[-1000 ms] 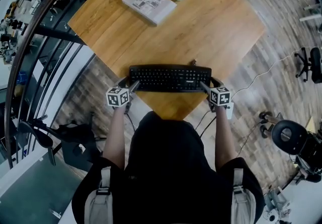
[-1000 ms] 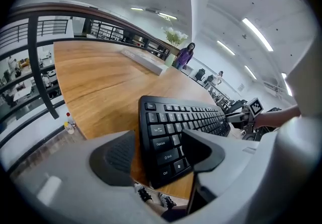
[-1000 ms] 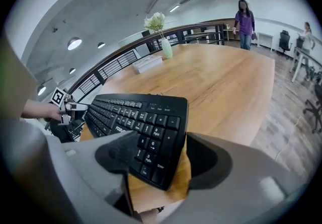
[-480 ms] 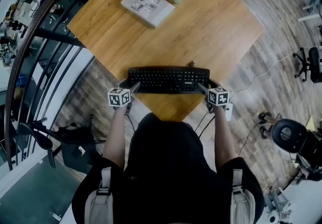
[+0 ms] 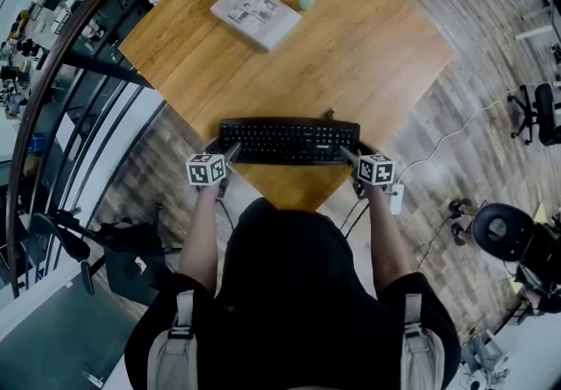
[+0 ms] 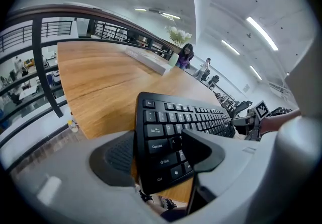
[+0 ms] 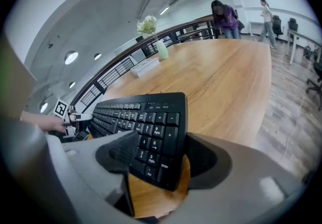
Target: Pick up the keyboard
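two tongs [image 6: 162,153] [image 7: 157,156] grip keyboard [image 5: 289,140]; logo illegible

The right gripper [image 7: 160,157] grips the numpad end of the black keyboard [image 7: 146,120] over the near edge of the wooden bench [image 7: 221,82]; a vase of white flowers [image 7: 161,47] stands far off.

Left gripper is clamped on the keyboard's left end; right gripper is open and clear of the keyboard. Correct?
No. The left gripper does clamp the keyboard at its left end, but the right gripper is not clear: the right gripper view shows its jaws closed on the keyboard's right end.
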{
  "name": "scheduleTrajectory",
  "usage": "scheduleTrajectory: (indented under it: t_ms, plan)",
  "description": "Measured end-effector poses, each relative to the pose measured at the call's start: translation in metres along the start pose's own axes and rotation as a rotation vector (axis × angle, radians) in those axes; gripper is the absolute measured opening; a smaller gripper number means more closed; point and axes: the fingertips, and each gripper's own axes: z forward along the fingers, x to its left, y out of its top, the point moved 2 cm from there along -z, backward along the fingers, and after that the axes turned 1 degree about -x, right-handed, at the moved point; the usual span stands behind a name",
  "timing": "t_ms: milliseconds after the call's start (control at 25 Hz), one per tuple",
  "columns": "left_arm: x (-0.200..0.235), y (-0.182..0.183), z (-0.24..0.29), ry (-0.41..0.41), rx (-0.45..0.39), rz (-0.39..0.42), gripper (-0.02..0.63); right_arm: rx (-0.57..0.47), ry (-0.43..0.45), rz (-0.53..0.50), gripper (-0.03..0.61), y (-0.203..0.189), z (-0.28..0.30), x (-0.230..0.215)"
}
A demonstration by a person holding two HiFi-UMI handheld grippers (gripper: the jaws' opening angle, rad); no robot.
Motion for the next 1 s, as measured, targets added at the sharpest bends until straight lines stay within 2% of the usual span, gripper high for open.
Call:
scheduleTrajectory:
  t_ms: [80, 440, 1000]
  plan:
    - [0.002, -0.001, -0.007, 0.007, -0.007, -0.002, 0.275, -0.013, 0.009, 0.020, 0.301, -0.002, -0.001, 0.005]
    - [-0.005, 0.010, -0.034, 0.019, -0.088, -0.016, 0.275, -0.058, 0.035, -0.020, 0.298, 0.011, -0.016, 0.022]
    - [-0.049, 0.070, -0.091, 0.047, -0.296, 0.074, 0.275, -0.234, 0.057, -0.132, 0.298, 0.072, -0.076, 0.046]
